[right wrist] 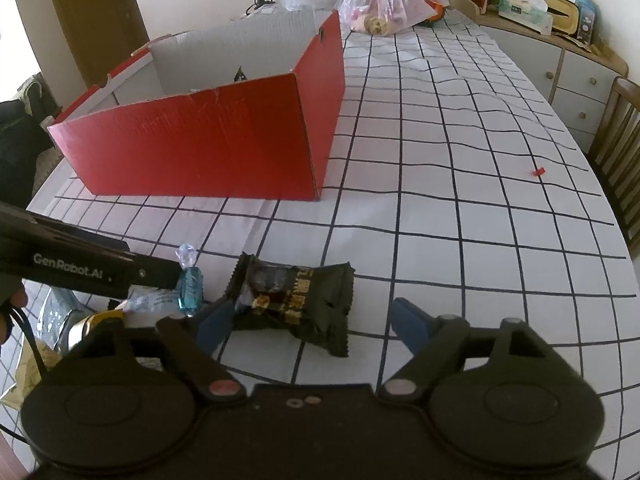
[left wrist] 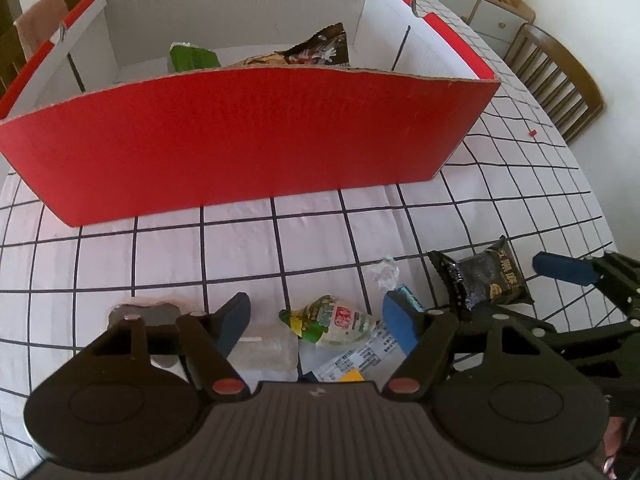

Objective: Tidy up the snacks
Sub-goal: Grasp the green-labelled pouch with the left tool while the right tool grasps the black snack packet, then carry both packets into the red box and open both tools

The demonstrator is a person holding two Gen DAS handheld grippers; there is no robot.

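A red cardboard box (left wrist: 240, 140) (right wrist: 200, 144) stands open on the checked tablecloth, with a green packet (left wrist: 192, 56) and a dark packet (left wrist: 316, 50) inside. My left gripper (left wrist: 316, 312) is open, low over a green-and-white snack packet (left wrist: 332, 322) that lies between its blue fingers untouched. A clear wrapper (left wrist: 264, 346), a white printed packet (left wrist: 360, 356) and a blue candy (right wrist: 190, 284) lie around it. My right gripper (right wrist: 312, 316) is open around a black snack packet (right wrist: 296, 300) (left wrist: 488, 276); its left finger sits at the packet's end, the right one stands apart.
The left gripper's housing (right wrist: 80, 270) reaches in beside the black packet. Plastic bags (right wrist: 380, 4) sit behind the box. A small red scrap (right wrist: 538, 171) lies near the table's right edge, by a wooden chair (left wrist: 556, 76) and a cabinet (right wrist: 560, 60).
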